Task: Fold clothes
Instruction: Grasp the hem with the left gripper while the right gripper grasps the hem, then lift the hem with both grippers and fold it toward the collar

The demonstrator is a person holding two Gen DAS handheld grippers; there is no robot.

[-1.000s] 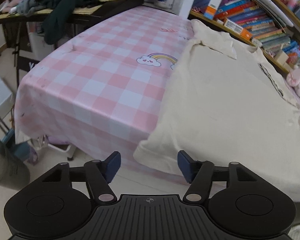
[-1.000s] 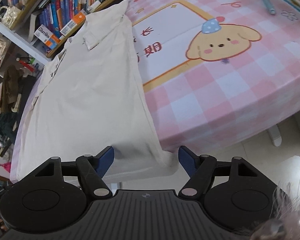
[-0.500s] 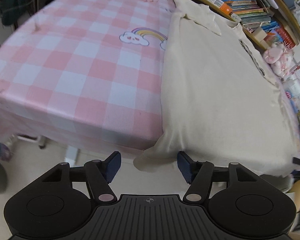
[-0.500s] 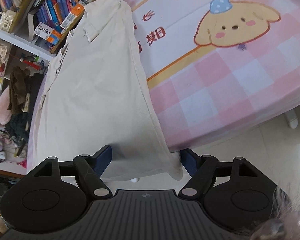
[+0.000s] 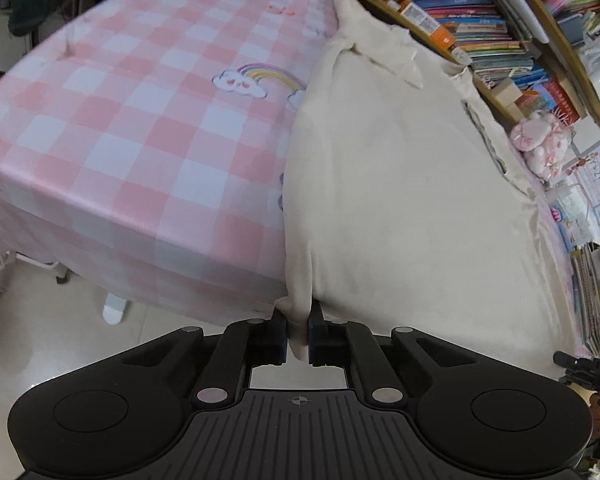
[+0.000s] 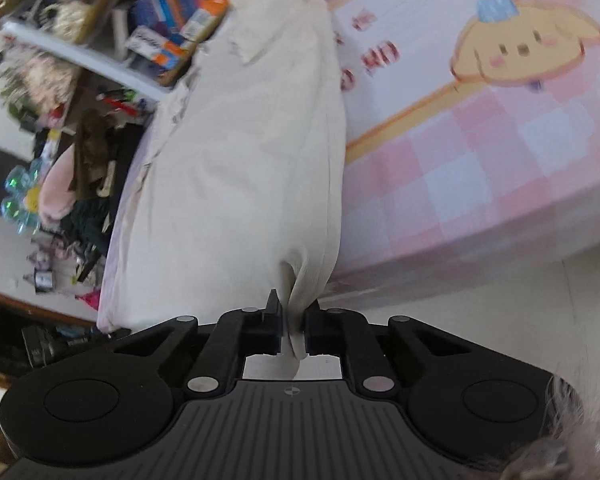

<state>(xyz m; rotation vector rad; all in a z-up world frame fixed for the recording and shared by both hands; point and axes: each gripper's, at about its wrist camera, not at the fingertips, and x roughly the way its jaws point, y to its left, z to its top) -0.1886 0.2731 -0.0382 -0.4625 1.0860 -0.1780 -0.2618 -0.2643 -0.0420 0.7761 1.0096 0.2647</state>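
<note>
Now the left gripper (image 5: 298, 334) and right gripper (image 6: 293, 330) have just closed, each clenching a near corner of the cream garment (image 5: 400, 200).

My left gripper (image 5: 298, 334) fills the bottom of its frame as a matte black housing: a ribbed centre plate with a small crosshair mark at its top edge, and a rounded lobe on either side, each bearing a shallow circular recess. Two black link arms run up from pale silver pivot pins to dark blue pads (image 5: 277, 338). My right gripper (image 6: 293, 330) looks the same in its own view, with the same ribbing, crosshair, round lobes, silver pins and blue pads (image 6: 271, 330). In the lower right corner of the right view sits a blurred, pale fuzzy patch I cannot identify.
</note>
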